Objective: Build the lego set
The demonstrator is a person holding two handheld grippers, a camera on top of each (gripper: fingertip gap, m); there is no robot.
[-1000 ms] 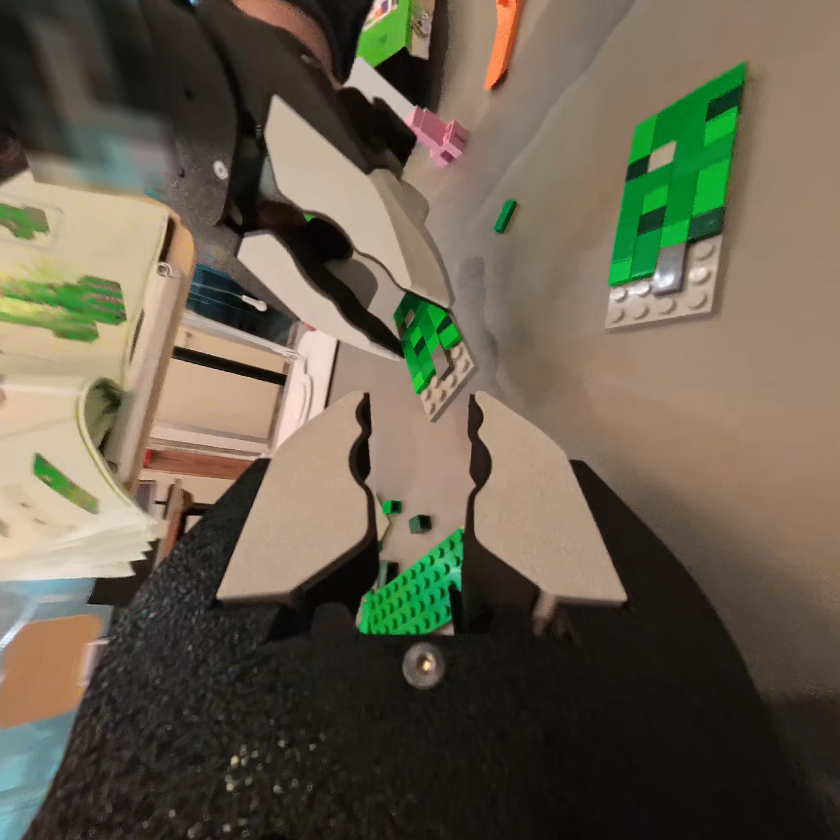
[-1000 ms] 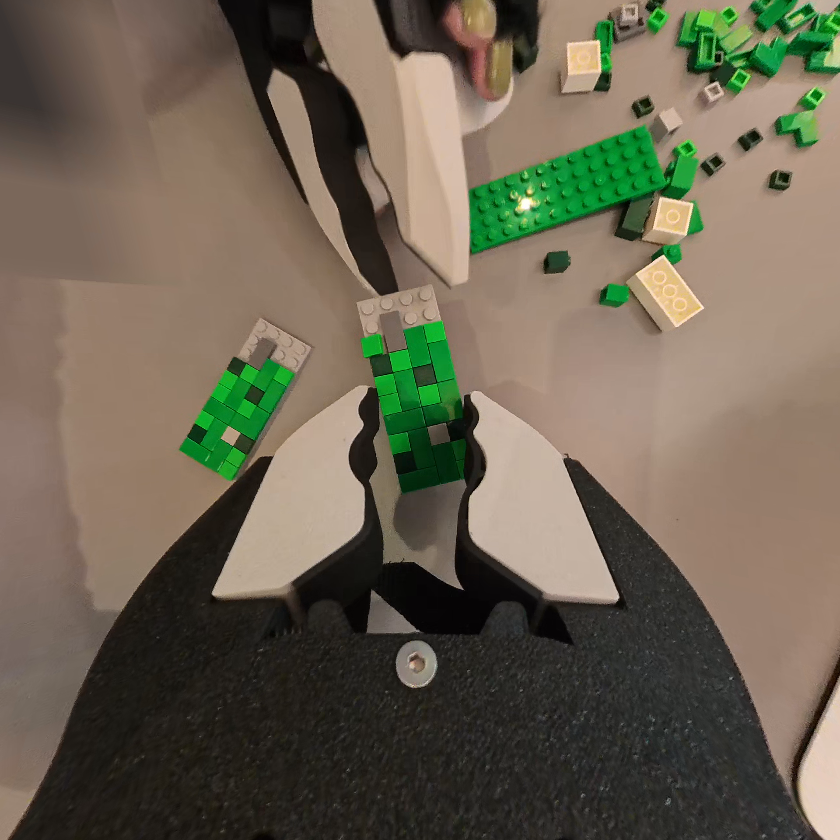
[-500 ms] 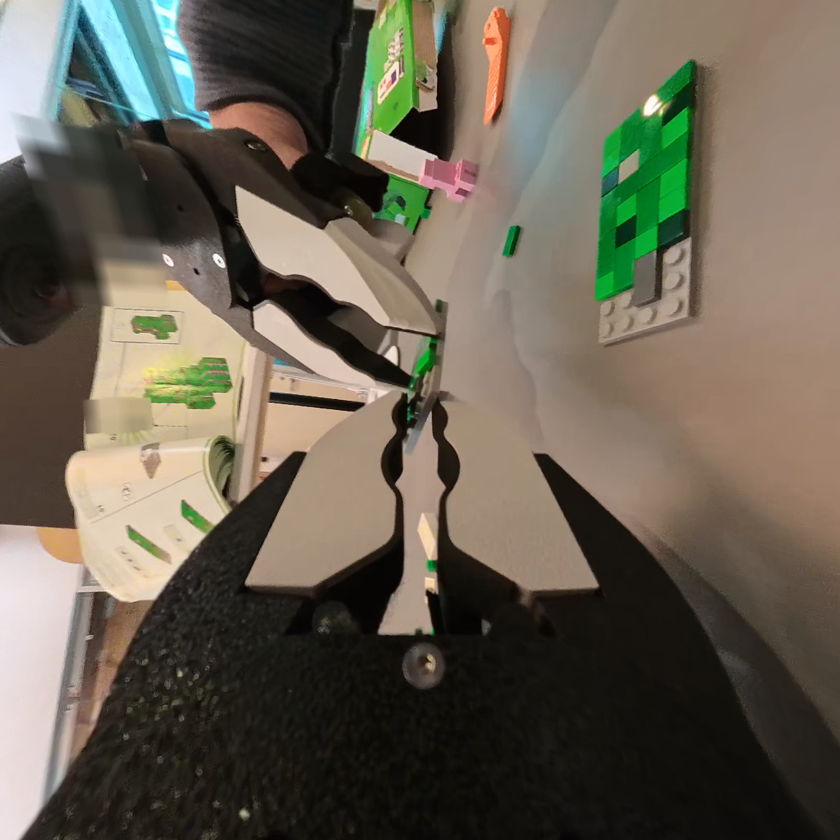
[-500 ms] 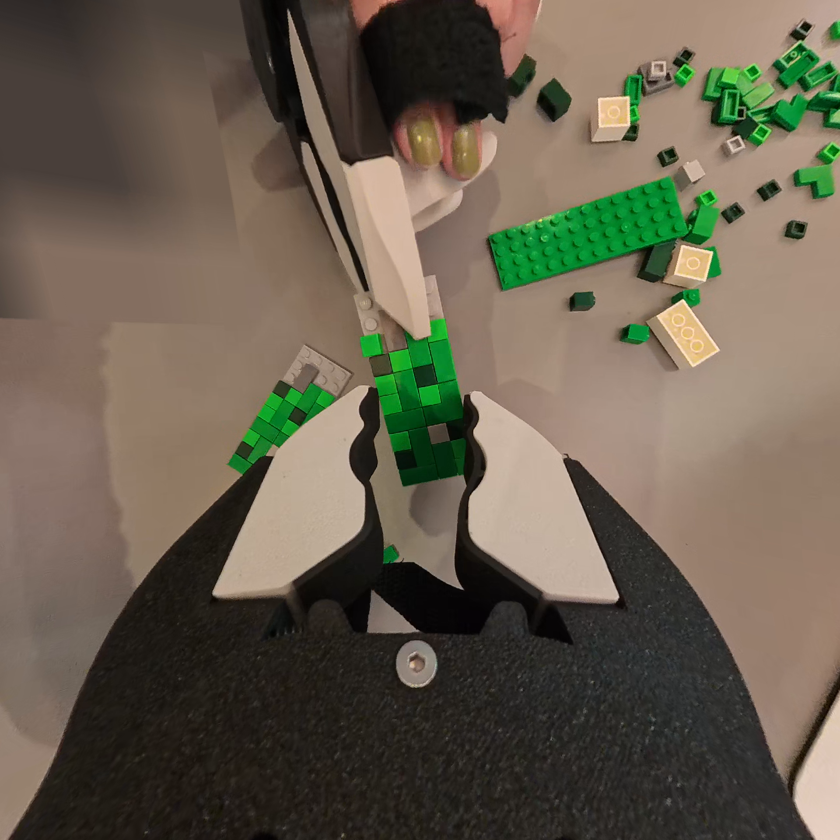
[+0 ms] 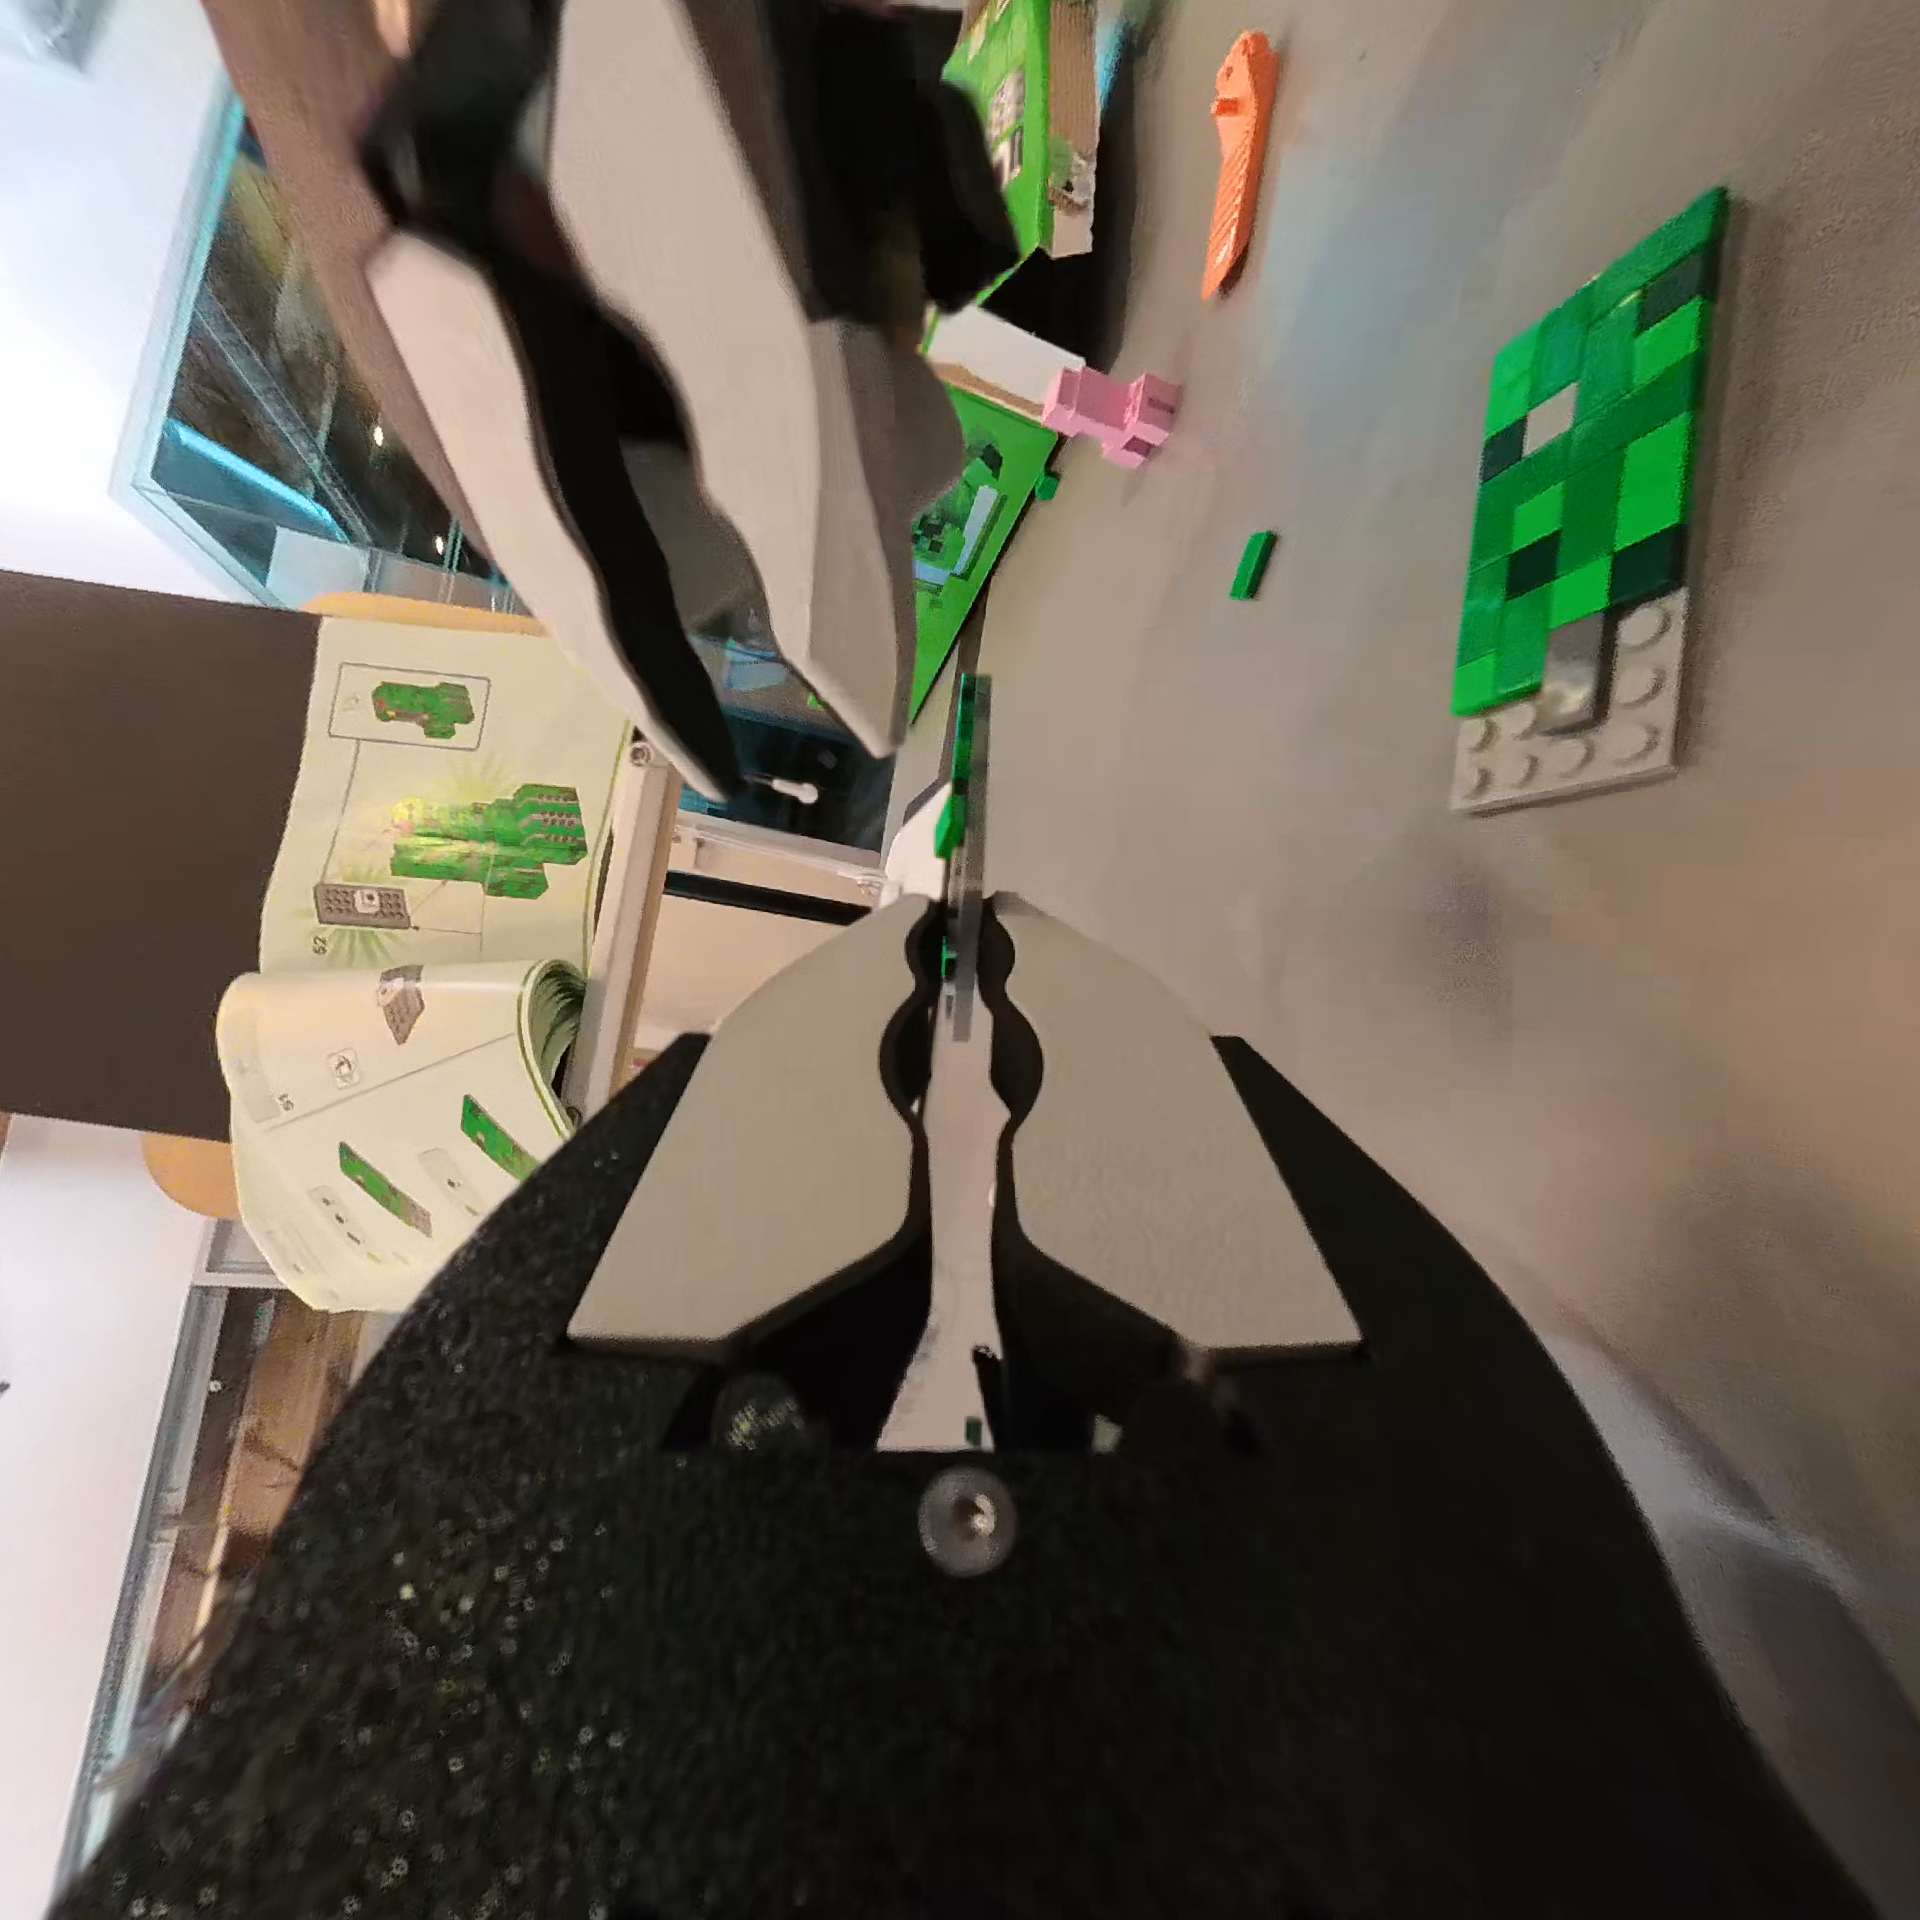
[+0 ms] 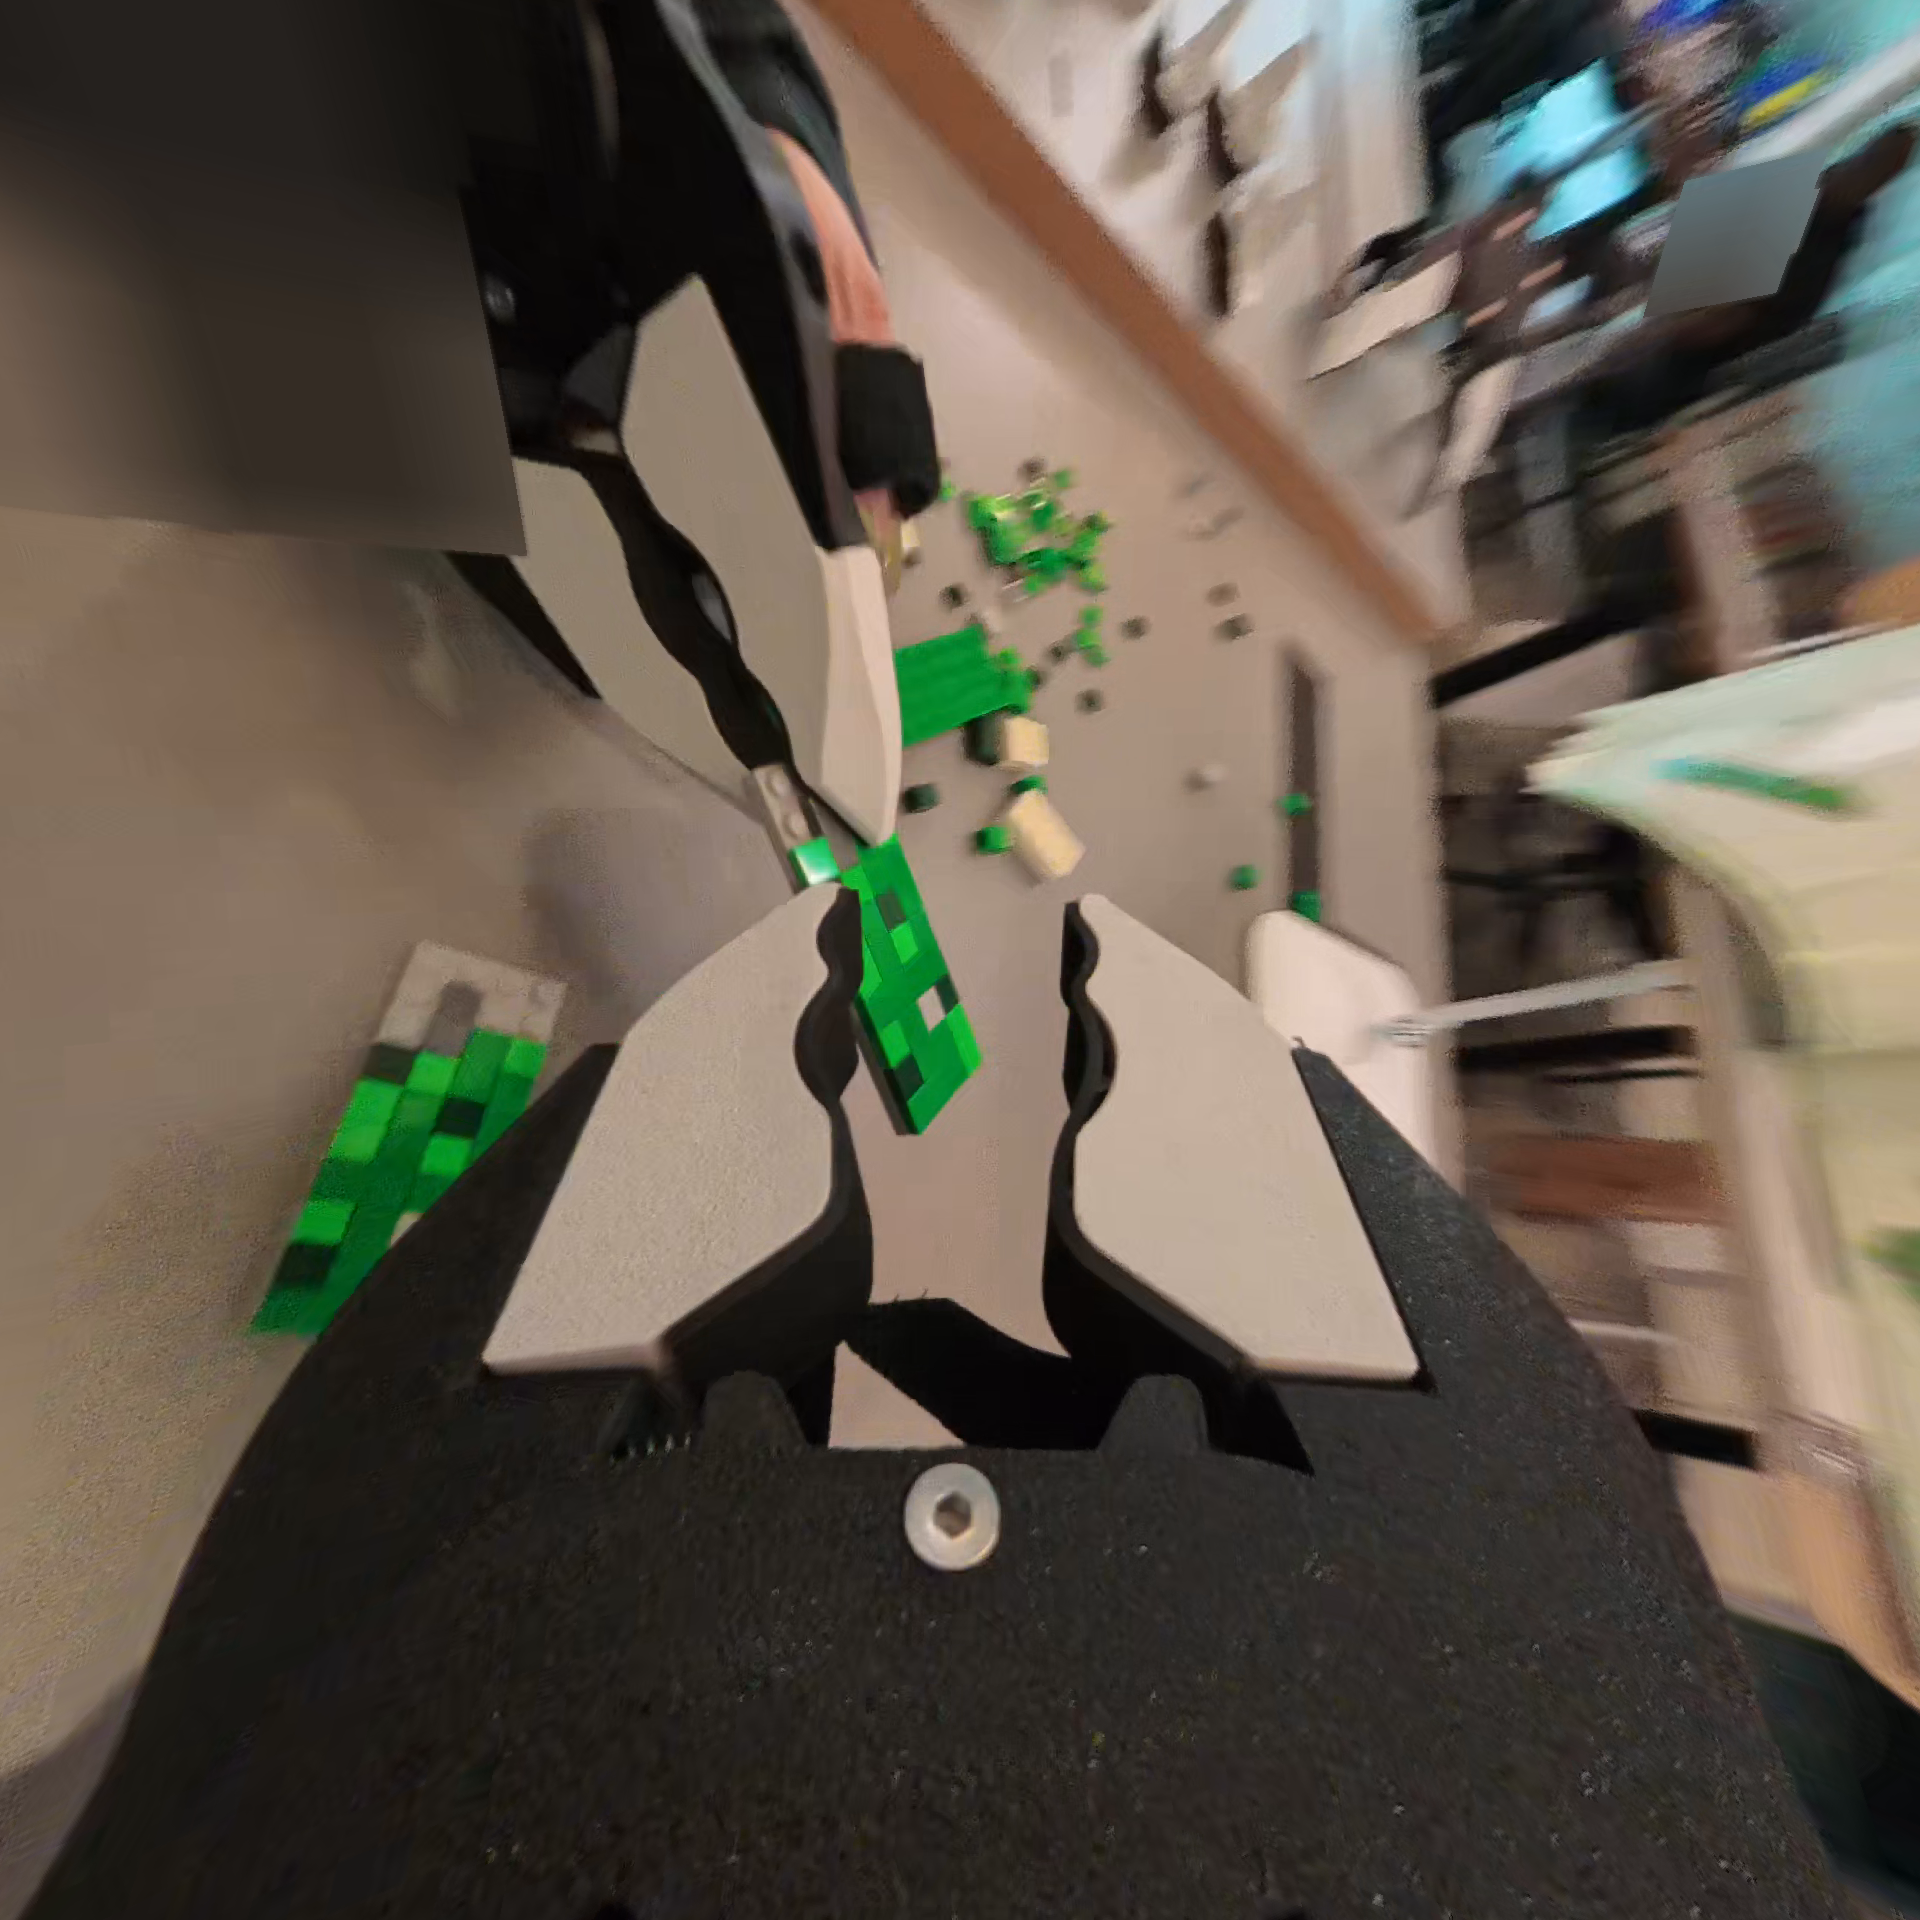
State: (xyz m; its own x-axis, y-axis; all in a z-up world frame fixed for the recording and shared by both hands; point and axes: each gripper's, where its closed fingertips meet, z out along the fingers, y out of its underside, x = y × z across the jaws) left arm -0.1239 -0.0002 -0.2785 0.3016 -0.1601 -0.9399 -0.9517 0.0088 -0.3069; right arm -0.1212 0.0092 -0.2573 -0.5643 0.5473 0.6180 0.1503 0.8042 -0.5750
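Left gripper [image 5: 961,925] pinches the green tiled plate [image 6: 904,987] by its grey end; right gripper [image 6: 956,925] stands apart, and, though blur hampers judgement, that thin edge-grip may let it twist free

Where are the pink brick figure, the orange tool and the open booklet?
Pink figure [image 5: 1117,410], left wrist view, on its body.
Orange tool [image 5: 1236,166], left wrist view, mid-length of it.
Booklet [image 5: 416,790], left wrist view, on the upper open page.
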